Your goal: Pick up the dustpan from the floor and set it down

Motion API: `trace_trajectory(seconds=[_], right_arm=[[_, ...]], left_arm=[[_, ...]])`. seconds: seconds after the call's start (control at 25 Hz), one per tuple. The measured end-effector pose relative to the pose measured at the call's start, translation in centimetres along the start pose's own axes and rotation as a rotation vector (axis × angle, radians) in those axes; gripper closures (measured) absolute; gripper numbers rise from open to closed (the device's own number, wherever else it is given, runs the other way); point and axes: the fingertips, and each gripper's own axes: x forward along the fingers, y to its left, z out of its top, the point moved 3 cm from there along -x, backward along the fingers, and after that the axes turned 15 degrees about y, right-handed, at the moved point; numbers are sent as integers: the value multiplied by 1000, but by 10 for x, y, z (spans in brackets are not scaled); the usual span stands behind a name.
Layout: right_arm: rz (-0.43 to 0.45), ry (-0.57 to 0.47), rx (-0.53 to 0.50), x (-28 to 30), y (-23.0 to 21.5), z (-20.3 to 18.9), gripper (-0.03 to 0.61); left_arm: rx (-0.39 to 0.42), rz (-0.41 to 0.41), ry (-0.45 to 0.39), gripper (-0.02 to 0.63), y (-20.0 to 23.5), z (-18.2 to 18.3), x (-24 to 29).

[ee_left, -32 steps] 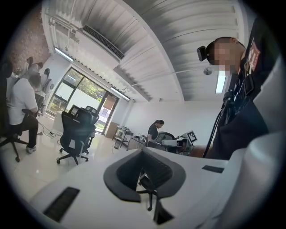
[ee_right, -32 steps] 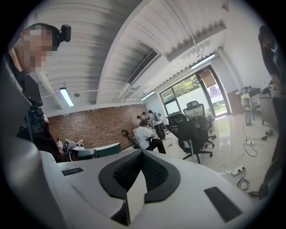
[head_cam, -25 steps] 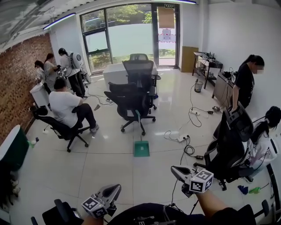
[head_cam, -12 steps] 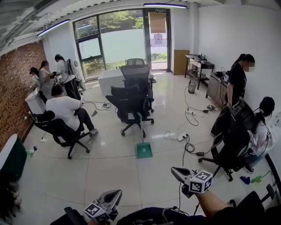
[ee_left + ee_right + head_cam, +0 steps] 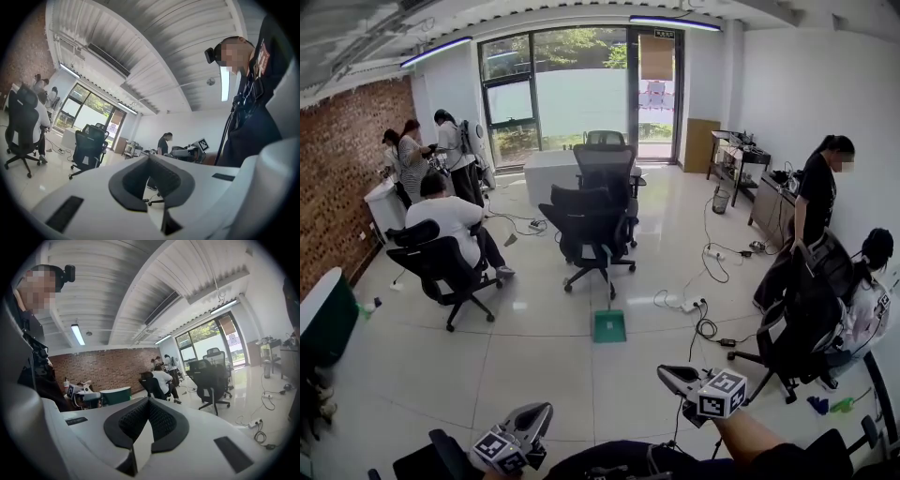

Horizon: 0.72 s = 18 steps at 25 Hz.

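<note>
The green dustpan lies flat on the pale floor tiles in the middle of the room, with its thin handle rising toward the black office chair behind it. My left gripper is low at the bottom of the head view, well short of the dustpan and left of it. In the left gripper view its jaws meet at the tips with nothing between them. My right gripper is at the bottom right, also short of the dustpan, shut and empty.
Black office chairs stand behind the dustpan and another chair is at the right. Cables and a power strip lie on the floor right of the dustpan. A seated person is at left, and a standing person at right.
The head view has swung and the dustpan now sits slightly lower in it. Both grippers moved along with the person, still shut and empty.
</note>
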Motion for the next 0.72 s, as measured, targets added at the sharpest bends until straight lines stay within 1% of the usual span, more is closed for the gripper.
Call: trace_trajectory(seconds=[0.16,0.36,0.48,0.6,0.72], right_arm=[[-4,5,10,-13,-3,1,557],[-20,5,23,-37,-13,-10,557],[-27,2,25,-40,-14,-9,557],[-31,-1,21,-45,-9,-2,557],[-33,-2,17,-48,-3,0,557]], left_arm=[[19,-1,8,600,-12,2,8],[29,-9,12,600,-28,1,18],[42,-14,23,600,-24,-2,21],[39,-26,25,600,-32,12,20],[43,-28,27,600,-35,14,16]])
